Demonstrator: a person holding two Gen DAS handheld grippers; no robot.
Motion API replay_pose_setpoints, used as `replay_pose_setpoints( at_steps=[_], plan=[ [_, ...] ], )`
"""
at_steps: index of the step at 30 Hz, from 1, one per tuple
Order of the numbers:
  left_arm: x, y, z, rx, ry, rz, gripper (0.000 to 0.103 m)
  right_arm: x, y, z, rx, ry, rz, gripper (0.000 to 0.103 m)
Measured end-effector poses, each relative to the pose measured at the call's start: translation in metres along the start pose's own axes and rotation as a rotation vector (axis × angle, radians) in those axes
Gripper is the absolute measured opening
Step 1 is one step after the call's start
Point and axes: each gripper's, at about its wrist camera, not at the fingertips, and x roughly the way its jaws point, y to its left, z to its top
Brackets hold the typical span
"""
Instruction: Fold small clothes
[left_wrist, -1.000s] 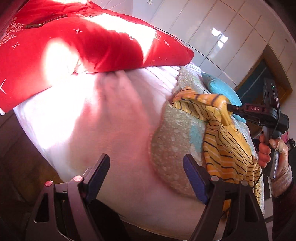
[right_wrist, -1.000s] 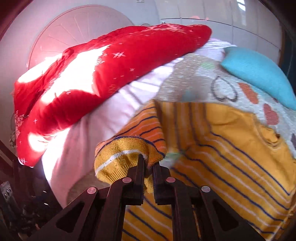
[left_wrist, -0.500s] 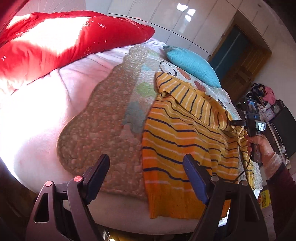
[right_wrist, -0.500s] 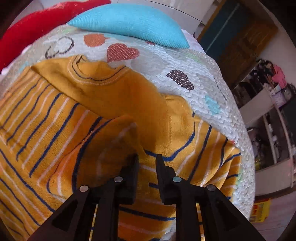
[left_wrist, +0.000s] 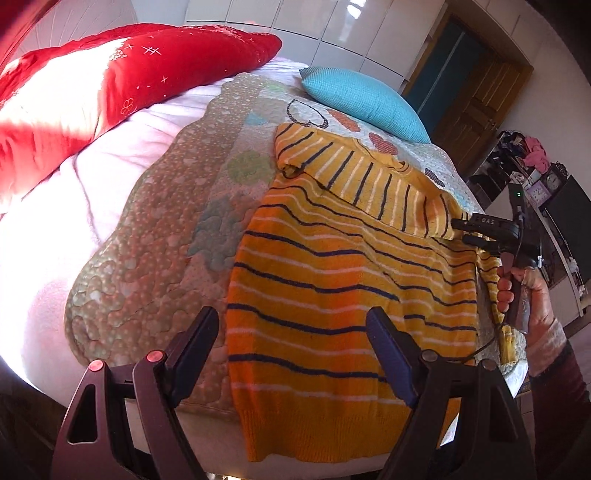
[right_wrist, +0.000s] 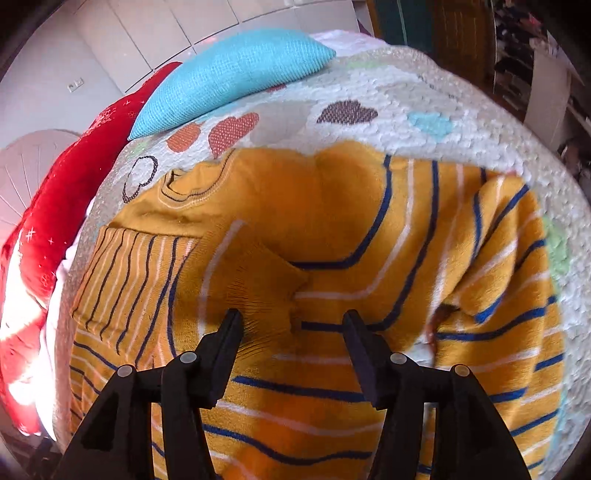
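A yellow sweater (left_wrist: 332, 280) with navy and white stripes lies flat on the quilted blanket (left_wrist: 155, 229). One sleeve (left_wrist: 369, 177) is folded across its chest. My left gripper (left_wrist: 291, 317) hovers open above the sweater's lower part, with nothing between its fingers. My right gripper (right_wrist: 291, 319) is above the chest with its jaws opening. The ribbed sleeve cuff (right_wrist: 258, 280) lies loose just ahead of its left finger, and the pads do not press it. In the left wrist view the right gripper (left_wrist: 458, 232) sits at the cuff end, held by a hand (left_wrist: 524, 291).
A teal cushion (left_wrist: 362, 99) lies beyond the sweater's collar, and a red duvet (left_wrist: 110, 81) is heaped at the bed's far left. A pale sheet (left_wrist: 55, 229) covers the left side. The bed's edge runs just below the hem. Cluttered shelves (left_wrist: 535, 162) stand at the right.
My right gripper carried the sleeve cuff across the sweater, laid it on the chest and opened off it. My left gripper swung from over the pale sheet to over the sweater's lower part.
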Motion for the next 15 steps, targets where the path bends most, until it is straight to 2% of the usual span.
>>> replay_pose_setpoints(
  at_steps=[1,2,4,5,7,9,10,13,14,15],
  plan=[
    [0.001,-0.005,0.001,0.007,0.001,0.001,0.081,0.005,-0.005,0.0,0.035,-0.001,0.049,0.021],
    [0.002,-0.009,0.001,0.017,0.0,0.004,0.081,0.007,-0.009,0.0,0.064,-0.003,0.088,0.008],
    [0.002,-0.016,0.0,0.041,-0.006,0.019,0.081,-0.003,-0.014,-0.002,0.092,-0.048,0.129,0.007],
    [0.002,-0.019,0.0,0.055,-0.011,0.033,0.081,-0.009,-0.016,-0.003,0.089,-0.069,0.114,0.007],
    [0.007,-0.018,-0.001,0.075,-0.011,0.074,0.081,-0.019,-0.022,-0.005,0.087,-0.094,0.03,0.003],
    [0.016,-0.009,-0.001,0.065,-0.001,0.116,0.081,-0.02,-0.029,-0.006,0.081,-0.098,-0.099,0.003],
    [0.021,-0.002,-0.001,0.051,0.007,0.138,0.081,-0.02,-0.033,-0.008,0.08,-0.088,-0.129,0.003],
    [0.027,0.017,-0.004,-0.009,0.038,0.149,0.081,-0.034,-0.044,-0.015,0.124,-0.084,-0.029,0.003],
    [0.025,0.021,-0.005,-0.022,0.034,0.136,0.081,-0.044,-0.044,-0.02,0.124,-0.091,0.002,0.007],
    [0.022,0.025,-0.006,-0.025,0.025,0.131,0.081,-0.054,-0.044,-0.026,0.121,-0.095,0.042,0.016]
  ],
)
